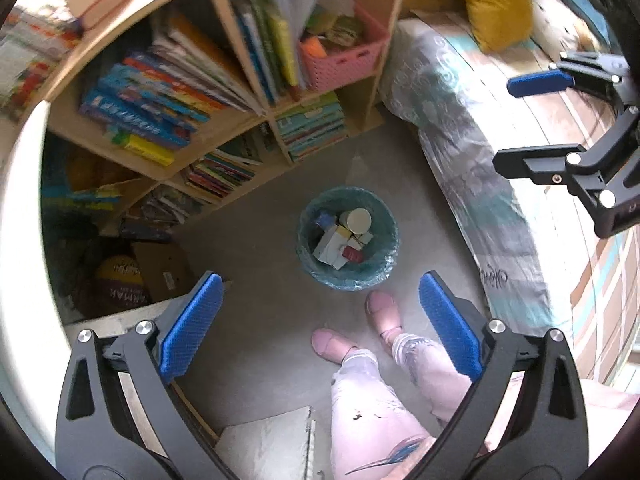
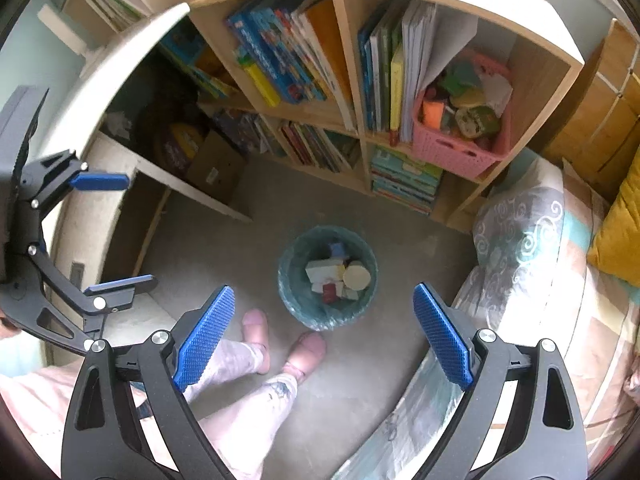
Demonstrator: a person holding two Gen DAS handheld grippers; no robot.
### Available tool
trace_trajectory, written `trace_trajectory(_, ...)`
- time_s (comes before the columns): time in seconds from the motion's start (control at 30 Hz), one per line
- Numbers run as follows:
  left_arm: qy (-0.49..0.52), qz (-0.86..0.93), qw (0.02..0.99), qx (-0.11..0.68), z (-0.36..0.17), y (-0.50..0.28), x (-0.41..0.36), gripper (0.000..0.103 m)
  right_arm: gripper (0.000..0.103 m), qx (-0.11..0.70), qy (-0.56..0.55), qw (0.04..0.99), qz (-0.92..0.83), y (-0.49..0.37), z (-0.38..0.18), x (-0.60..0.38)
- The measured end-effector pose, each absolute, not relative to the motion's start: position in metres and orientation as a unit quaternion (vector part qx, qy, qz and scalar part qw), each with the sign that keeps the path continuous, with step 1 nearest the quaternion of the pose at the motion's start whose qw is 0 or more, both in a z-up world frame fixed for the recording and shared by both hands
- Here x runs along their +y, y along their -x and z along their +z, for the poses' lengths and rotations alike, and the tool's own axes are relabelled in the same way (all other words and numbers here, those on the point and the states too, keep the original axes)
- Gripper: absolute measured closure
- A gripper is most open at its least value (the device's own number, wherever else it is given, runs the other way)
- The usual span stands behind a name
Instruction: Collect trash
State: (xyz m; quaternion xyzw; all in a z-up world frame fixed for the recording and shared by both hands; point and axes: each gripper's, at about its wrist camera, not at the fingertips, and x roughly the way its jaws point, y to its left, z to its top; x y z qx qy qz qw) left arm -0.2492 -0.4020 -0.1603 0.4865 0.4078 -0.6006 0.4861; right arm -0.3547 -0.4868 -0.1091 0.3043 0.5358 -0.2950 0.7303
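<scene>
A teal-lined waste bin (image 1: 305, 240) (image 2: 286, 280) stands on the grey floor. In it lie white boxes (image 1: 329, 246), a round cream lid (image 1: 359, 219), a small red box (image 2: 329, 292) and a blue piece. My left gripper (image 1: 320, 279) hangs high above the bin, pointing down, open, with nothing between its blue pads. My right gripper (image 2: 324, 289) is likewise open and empty above the bin. Each shows in the other's view: the right gripper (image 1: 520, 122) at the right edge, the left gripper (image 2: 116, 232) at the left edge.
A person's feet in pink slippers (image 1: 382, 312) (image 2: 308, 350) stand just in front of the bin. A wooden bookshelf (image 2: 360, 136) with books and a pink basket (image 2: 460, 152) is behind it. A bed with a patterned blanket (image 1: 472, 152) and a yellow pillow (image 1: 496, 0) is on the right; a cardboard box (image 1: 164, 268) lies under a desk on the left.
</scene>
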Motion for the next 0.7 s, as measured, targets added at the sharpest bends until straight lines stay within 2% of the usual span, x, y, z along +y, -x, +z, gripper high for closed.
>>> trace_trajectory(0.4, -0.377, -0.542, 0.611, 0.436, -0.094, 0.174, -0.355, 0.007, 0.011, 0.527, -0.291, 0.761, -0.243, 0.290, -0.071, -0.476)
trace_trajectory(0.7, -0.295, -0.456, 0.710, 0.449, -0.055, 0.118, -0.288, 0.007, 0.011, 0.530, -0.178, 0.816, -0.146, 0.196, -0.034, -0.432)
